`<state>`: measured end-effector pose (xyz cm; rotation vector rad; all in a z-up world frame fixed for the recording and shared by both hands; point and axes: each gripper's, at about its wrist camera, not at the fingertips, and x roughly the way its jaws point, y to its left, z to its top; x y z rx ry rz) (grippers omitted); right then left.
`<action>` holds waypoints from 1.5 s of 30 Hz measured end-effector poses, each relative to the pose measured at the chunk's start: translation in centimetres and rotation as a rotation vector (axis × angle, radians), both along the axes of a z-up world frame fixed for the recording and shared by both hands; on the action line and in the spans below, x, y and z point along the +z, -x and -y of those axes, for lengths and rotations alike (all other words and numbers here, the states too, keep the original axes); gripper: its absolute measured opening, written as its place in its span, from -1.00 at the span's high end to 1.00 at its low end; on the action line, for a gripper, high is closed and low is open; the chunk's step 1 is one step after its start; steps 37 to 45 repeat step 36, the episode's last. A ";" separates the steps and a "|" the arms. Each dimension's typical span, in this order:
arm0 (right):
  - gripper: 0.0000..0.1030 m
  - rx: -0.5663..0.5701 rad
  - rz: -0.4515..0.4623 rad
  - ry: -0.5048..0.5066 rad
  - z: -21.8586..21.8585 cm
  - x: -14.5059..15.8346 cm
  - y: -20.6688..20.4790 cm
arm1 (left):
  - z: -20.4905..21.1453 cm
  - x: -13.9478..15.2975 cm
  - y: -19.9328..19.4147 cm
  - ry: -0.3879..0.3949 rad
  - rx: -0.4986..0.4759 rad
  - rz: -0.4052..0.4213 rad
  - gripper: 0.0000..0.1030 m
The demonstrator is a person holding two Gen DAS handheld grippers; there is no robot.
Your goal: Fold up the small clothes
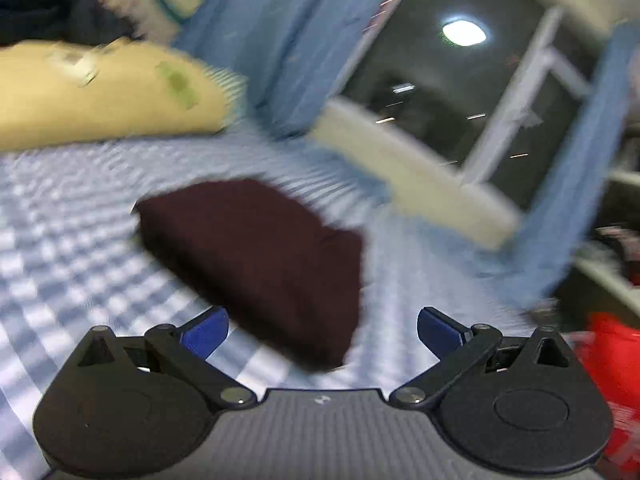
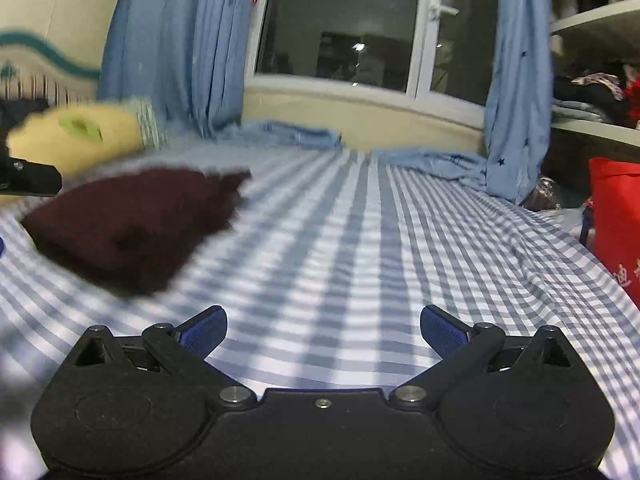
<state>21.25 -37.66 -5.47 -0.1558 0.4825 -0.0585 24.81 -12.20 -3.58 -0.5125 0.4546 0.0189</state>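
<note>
A dark maroon garment, folded into a compact bundle, lies on the blue-and-white checked bedsheet. My left gripper is open and empty, just in front of the bundle's near edge; this view is tilted and blurred. In the right wrist view the same garment lies to the left on the sheet. My right gripper is open and empty over bare sheet, to the right of the garment. Part of the left gripper's body shows at the far left.
A yellow pillow lies behind the garment near the headboard. Blue curtains frame a dark window at the far side of the bed. A red bag stands at the bed's right edge, below shelves holding clothes.
</note>
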 end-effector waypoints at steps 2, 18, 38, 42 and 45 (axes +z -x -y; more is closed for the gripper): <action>-0.99 0.017 -0.042 0.056 1.1 -1.9 -1.7 | 1.8 -2.3 -2.5 -0.055 0.068 -0.101 -0.99; -0.99 0.019 -0.229 -0.108 3.5 -4.9 -4.9 | 9.1 -6.0 -7.1 -0.434 -0.032 -0.299 -0.99; -0.99 0.019 -0.226 -0.108 3.5 -4.9 -4.8 | 9.4 -5.8 -7.2 -0.434 -0.030 -0.291 -0.99; -0.99 0.019 -0.226 -0.108 3.5 -4.9 -4.8 | 9.4 -5.8 -7.2 -0.434 -0.030 -0.291 -0.99; -0.99 0.019 -0.226 -0.108 3.5 -4.9 -4.8 | 9.4 -5.8 -7.2 -0.434 -0.030 -0.291 -0.99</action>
